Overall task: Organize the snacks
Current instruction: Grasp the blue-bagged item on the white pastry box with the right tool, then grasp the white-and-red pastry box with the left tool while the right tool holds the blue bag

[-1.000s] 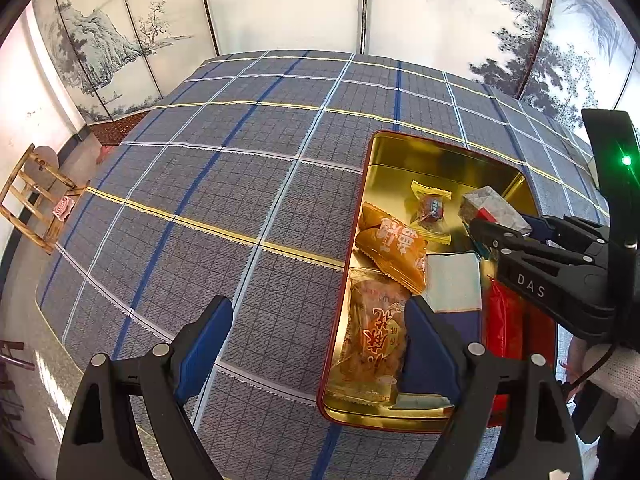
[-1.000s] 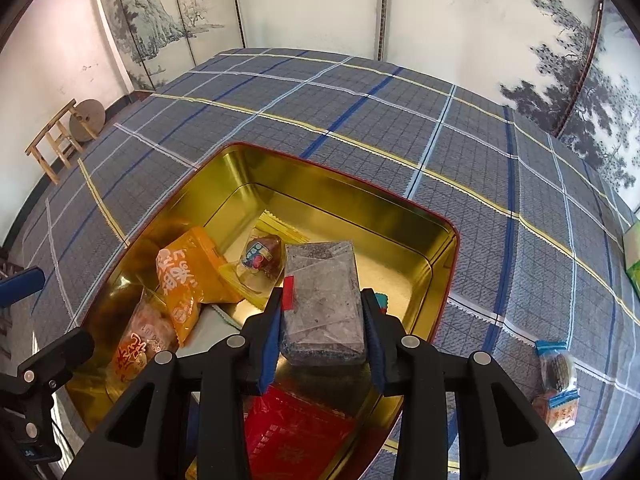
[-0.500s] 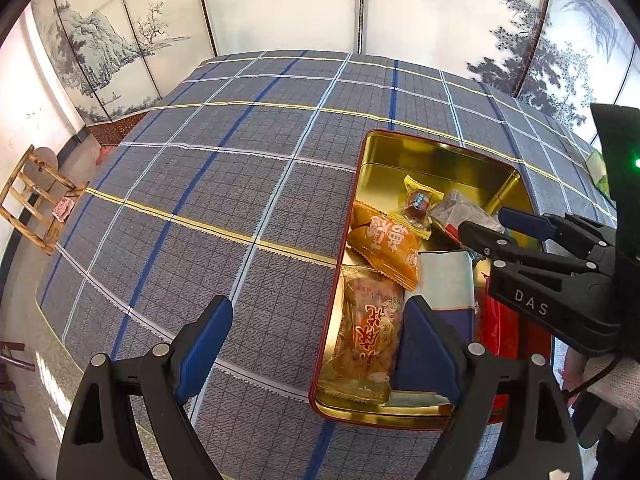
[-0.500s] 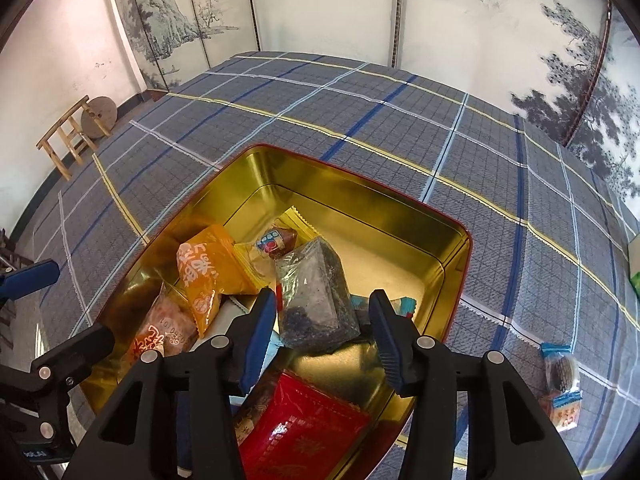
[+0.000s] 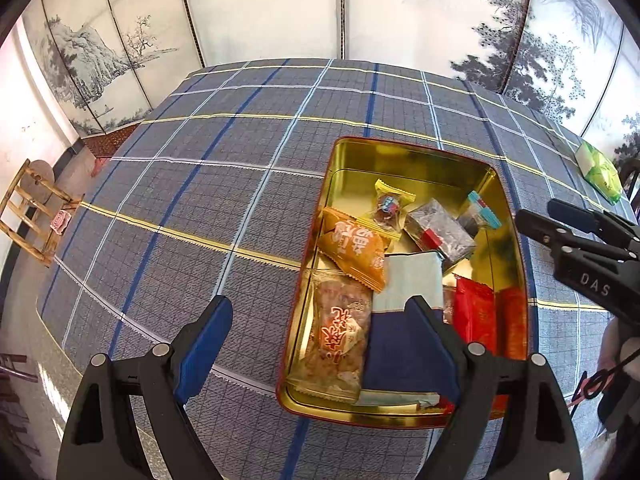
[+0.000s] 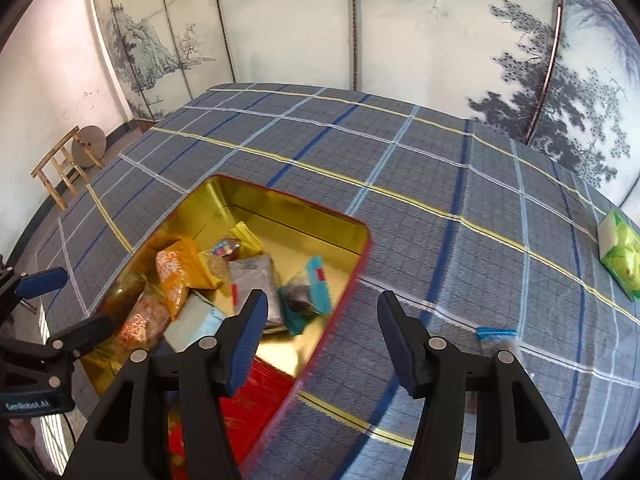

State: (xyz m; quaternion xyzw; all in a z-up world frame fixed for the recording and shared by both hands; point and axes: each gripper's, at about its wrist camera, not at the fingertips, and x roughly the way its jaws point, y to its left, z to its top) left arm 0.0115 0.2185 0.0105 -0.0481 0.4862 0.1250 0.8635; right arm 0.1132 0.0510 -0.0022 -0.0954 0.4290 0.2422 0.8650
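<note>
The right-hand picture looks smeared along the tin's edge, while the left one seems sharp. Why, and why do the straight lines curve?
Right wrist view: the tin's red rim and the snacks inside it are streaked, which looks like motion blur from a moving camera. The open right claw itself stays crisp. Left wrist view: sharp, with bright reflections on the gold walls of the tin. Both views: the fisheye lens bows the tablecloth stripes.

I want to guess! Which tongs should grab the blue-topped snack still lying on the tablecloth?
Probably the right tongs: open, empty, and near the blue-topped snack. The left tongs hang over the tin's other side.
</note>
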